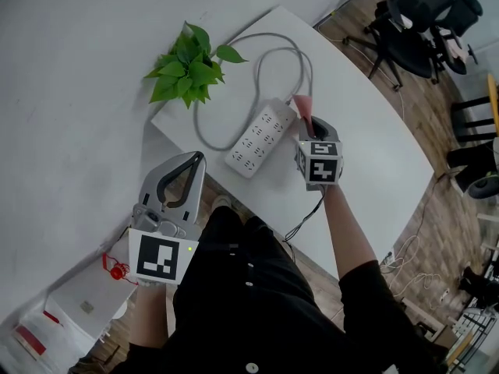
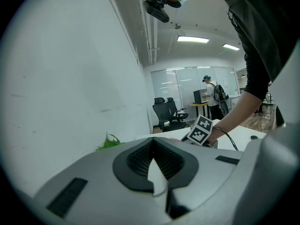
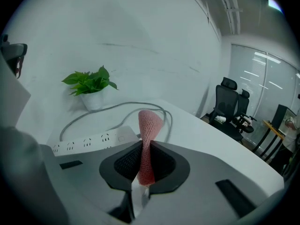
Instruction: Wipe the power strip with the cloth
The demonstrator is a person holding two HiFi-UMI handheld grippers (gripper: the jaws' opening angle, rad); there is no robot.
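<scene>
Since wiping needs a firm hold, the cloth [image 3: 149, 125] is clamped in the right gripper [image 1: 310, 125] just beside the power strip [image 1: 261, 137] on the table [image 1: 366, 146], the left gripper [image 1: 189, 166], jaws together and empty, being held aside.

No legible word, brand, number or sign appears in any view. The cubes on the left tongs [image 1: 196, 159] and the right tongs [image 1: 311, 125] bear only black-and-white square code patterns, made of blocks, without letters or digits.
</scene>
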